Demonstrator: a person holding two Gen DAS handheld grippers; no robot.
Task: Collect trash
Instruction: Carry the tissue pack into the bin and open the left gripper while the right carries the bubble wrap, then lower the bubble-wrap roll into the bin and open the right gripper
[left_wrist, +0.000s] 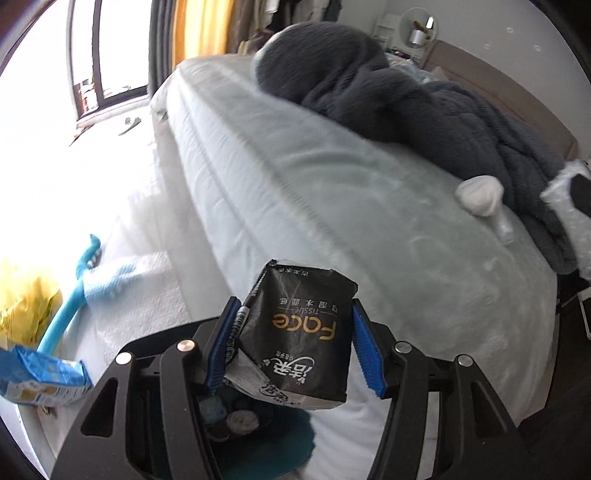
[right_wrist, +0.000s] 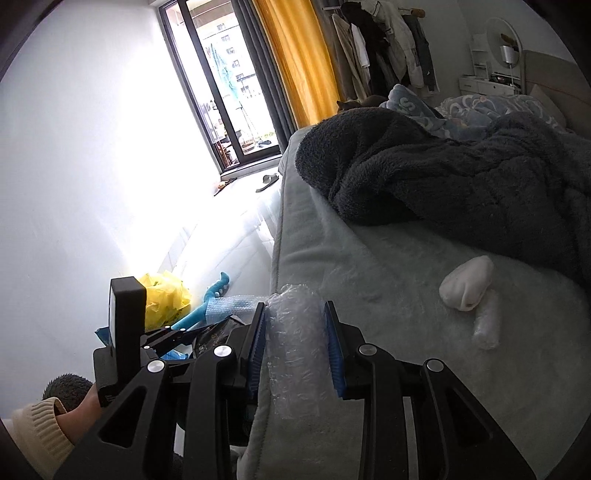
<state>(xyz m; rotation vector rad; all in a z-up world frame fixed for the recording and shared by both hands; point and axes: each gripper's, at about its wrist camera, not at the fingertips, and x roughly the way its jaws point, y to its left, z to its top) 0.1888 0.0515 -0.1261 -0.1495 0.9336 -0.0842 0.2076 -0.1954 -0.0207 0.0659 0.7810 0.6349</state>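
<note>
Left gripper clamps a tissue pack, right gripper clamps bubble wrap at the bed edge; white wad on it remains.

— Bed, near edge?
— My right tongs are filled by a roll of bubble wrap. Beyond them I see bare pale bed cover; only a white wad and a small clear roll just beside it interrupt it.
— Further in?
— The dark fleece blanket is heaped across the bed and blocks my reach there.
— Floor side?
— Crowded. My left tongs are occupied by a black tissue pack. Left of them lie a blue handle, a yellow bag and a blue packet, close together.
</note>
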